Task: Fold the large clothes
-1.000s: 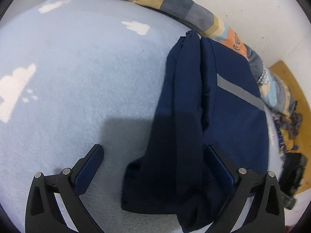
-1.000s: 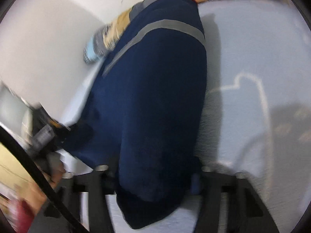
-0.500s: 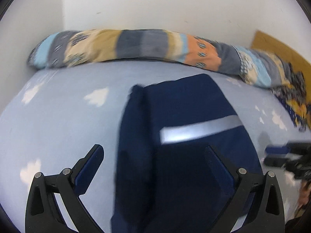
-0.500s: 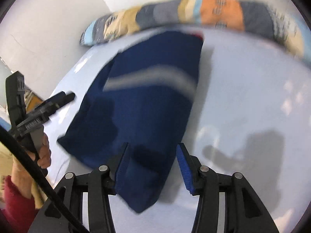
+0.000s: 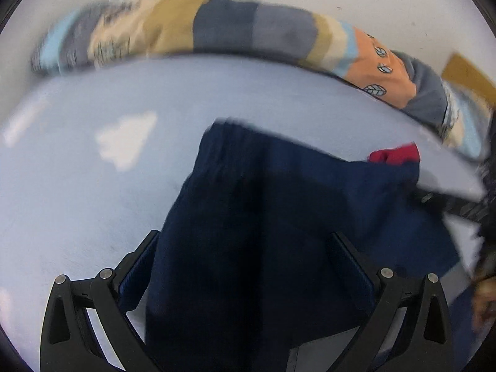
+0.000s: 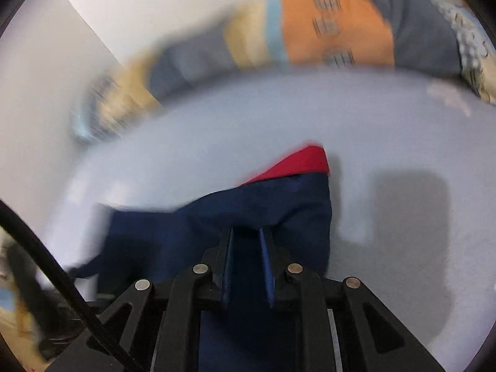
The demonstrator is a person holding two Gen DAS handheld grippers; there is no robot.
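Note:
A navy blue garment [image 5: 263, 217] with a red inner lining [image 5: 393, 155] lies folded on the light blue bed sheet [image 5: 77, 201]. My left gripper [image 5: 245, 248] is open, its jaws wide on either side of the garment's near end. My right gripper [image 6: 246, 232] is shut on the navy garment [image 6: 279, 204], pinching a fold of its near edge; the red lining [image 6: 297, 162] shows beyond it. The right gripper also shows blurred at the right edge of the left wrist view [image 5: 449, 204].
A long patchwork bolster [image 5: 248, 28] lies along the white wall at the far edge of the bed; it also shows in the right wrist view [image 6: 310, 31]. White cloud prints [image 5: 127, 139] mark the sheet. A black cable [image 6: 46, 263] crosses the lower left.
My right gripper has shut on the garment's near edge and lifted it, so the red lining shows. Both cameras have swung; the left gripper stays open and has come closer over the garment.

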